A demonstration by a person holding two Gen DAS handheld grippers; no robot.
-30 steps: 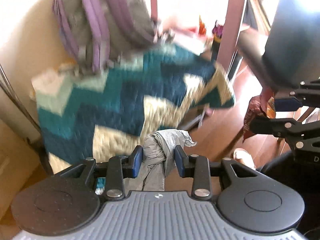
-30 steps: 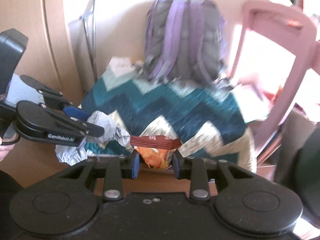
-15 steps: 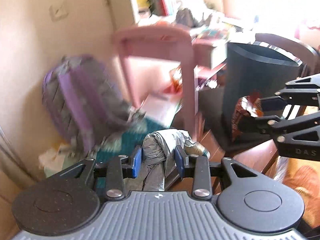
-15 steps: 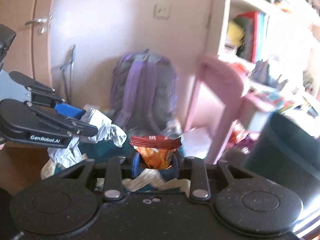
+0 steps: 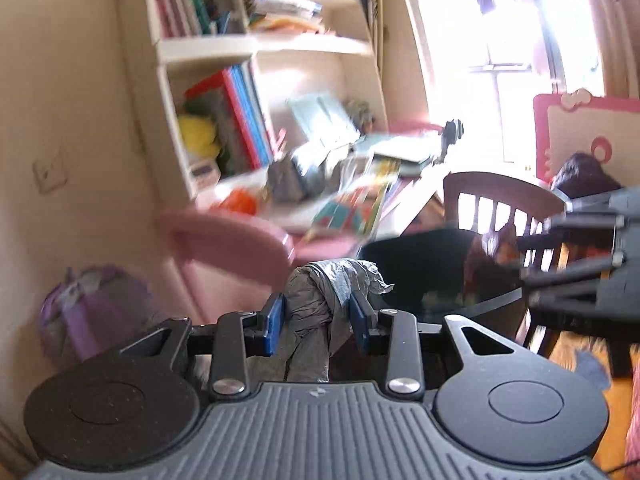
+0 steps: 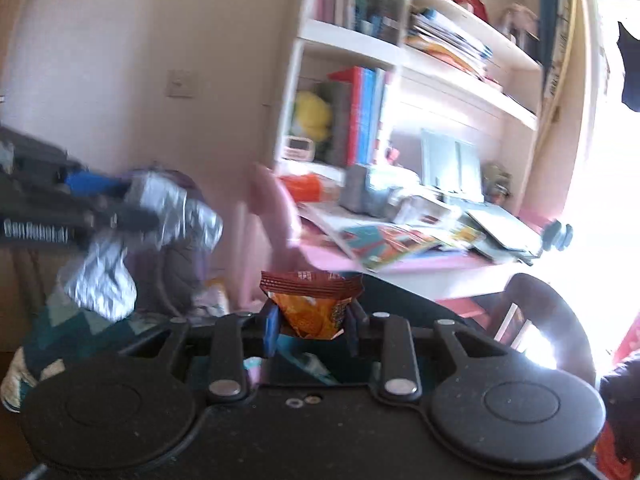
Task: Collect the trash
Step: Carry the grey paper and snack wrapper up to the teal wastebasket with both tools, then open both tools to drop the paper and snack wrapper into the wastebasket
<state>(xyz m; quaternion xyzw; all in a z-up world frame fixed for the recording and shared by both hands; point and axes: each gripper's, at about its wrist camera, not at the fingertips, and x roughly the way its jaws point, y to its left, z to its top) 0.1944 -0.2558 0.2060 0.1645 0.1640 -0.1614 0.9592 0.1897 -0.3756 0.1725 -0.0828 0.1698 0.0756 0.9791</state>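
Gripping a crumpled grey wrapper (image 5: 328,300), the left hand-held gripper (image 5: 318,318) has its blue pads (image 5: 274,322) set narrow and pressed on both sides of it, seen from the left wrist view. Just beyond the wrapper: a dark trash bin (image 5: 436,268), rim near the fingertips. Right hand-held gripper (image 5: 520,270) shows at the right edge w/ a blurred reddish packet, prob. over the bin's rim. Behind: pink surface (image 5: 320,240) piled w/ books and papers, bookshelf (image 5: 248,44) above, purple backpack (image 5: 80,312) lower left, bright window at right.

Right wrist view: right hand-held gripper (image 6: 312,326) pinches an orange snack bag (image 6: 314,308), jaws narrow on it, bag upright w/ its brown crimped top above the pads. Left hand-held gripper (image 6: 132,208) comes in from the left, silver-grey wrapper (image 6: 160,216) hanging from it. Same cluttered pink surface (image 6: 400,268) and bookshelf (image 6: 360,40) beyond; dark chair back (image 6: 552,308) lower right.
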